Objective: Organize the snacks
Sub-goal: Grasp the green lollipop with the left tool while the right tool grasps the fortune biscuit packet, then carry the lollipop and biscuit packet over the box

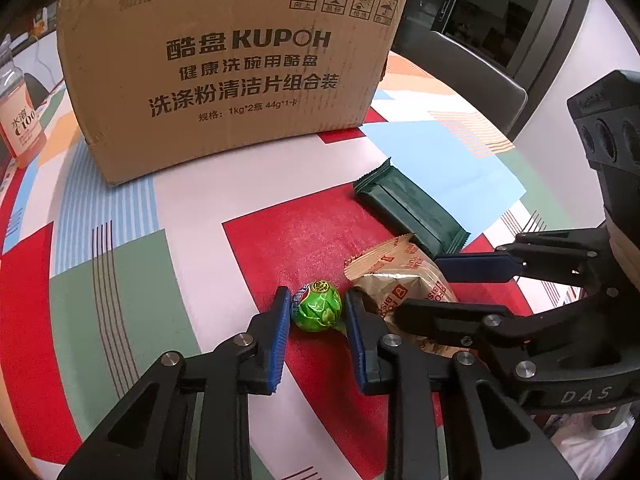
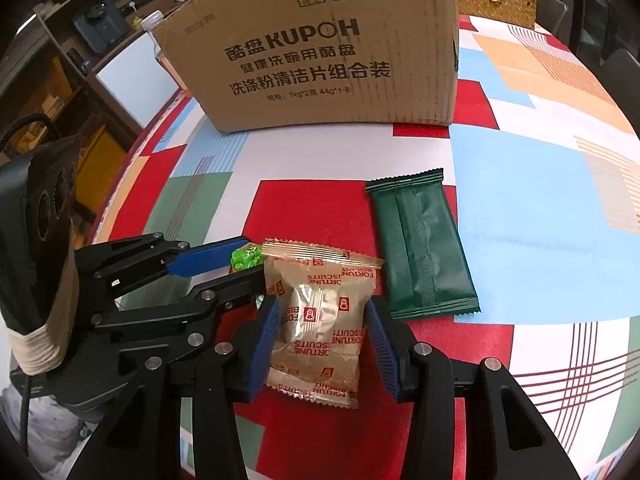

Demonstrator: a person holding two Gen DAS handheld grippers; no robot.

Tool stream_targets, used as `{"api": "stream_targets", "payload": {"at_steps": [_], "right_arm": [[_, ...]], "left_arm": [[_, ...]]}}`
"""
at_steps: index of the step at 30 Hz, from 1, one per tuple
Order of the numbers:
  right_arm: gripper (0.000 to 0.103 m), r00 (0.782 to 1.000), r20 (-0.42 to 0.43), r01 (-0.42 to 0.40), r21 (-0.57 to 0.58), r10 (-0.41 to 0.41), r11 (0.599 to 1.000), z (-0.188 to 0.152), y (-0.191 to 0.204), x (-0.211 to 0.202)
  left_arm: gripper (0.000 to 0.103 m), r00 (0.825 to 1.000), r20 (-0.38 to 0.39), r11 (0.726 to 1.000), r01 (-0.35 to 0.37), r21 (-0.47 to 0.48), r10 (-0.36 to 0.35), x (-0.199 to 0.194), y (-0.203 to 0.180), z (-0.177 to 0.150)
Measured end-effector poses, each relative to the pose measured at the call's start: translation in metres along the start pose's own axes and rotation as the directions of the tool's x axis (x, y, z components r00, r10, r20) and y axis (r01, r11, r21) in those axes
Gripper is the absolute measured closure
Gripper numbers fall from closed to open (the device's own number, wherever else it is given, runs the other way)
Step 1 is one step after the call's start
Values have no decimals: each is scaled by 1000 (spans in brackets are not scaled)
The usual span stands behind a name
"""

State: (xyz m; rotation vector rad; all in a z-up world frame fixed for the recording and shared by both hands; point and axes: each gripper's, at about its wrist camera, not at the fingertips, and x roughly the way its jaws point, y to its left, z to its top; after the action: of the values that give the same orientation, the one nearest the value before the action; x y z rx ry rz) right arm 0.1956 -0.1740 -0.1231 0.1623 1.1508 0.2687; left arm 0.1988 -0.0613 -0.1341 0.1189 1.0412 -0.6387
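A green wrapped lollipop [image 1: 317, 307] lies on the red patch of the patterned tablecloth [image 1: 180, 208]. My left gripper [image 1: 316, 314] is open, with its blue pads on either side of the lollipop and small gaps showing. A gold fortune biscuit packet [image 2: 320, 320] lies just right of it. My right gripper [image 2: 320, 324] is open and straddles the packet, its pads close to both edges. A dark green snack bar [image 2: 422, 248] lies flat to the right of the packet. The lollipop [image 2: 246, 258] peeks out behind the left gripper's fingers [image 2: 200, 260] in the right wrist view.
A large cardboard KUPOH box [image 1: 232, 68] stands at the back of the table. An orange drink bottle [image 1: 22, 120] stands at the far left. A woven basket [image 2: 496, 0] sits behind the box on the right. A dark chair [image 1: 472, 64] stands beyond the table edge.
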Motion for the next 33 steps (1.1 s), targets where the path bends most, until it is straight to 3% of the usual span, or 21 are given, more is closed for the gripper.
{"api": "stream_targets", "payload": {"at_steps": [15, 19, 25, 33], "right_arm": [[59, 1000, -5, -14, -17, 14, 1000, 2, 8, 10], [67, 999, 25, 23, -45, -22, 999, 2, 14, 5], [67, 998, 57, 29, -37, -27, 999, 4, 14, -6], [67, 982, 185, 50, -57, -39, 997, 18, 19, -43]], "left_arm": [[78, 998, 33, 997, -45, -58, 47, -28, 2, -12], [78, 998, 49, 997, -40, -72, 44, -37, 4, -14], [78, 993, 102, 996, -58, -70, 65, -54, -2, -7], [78, 976, 209, 997, -53, -52, 63, -87, -10, 15]]}}
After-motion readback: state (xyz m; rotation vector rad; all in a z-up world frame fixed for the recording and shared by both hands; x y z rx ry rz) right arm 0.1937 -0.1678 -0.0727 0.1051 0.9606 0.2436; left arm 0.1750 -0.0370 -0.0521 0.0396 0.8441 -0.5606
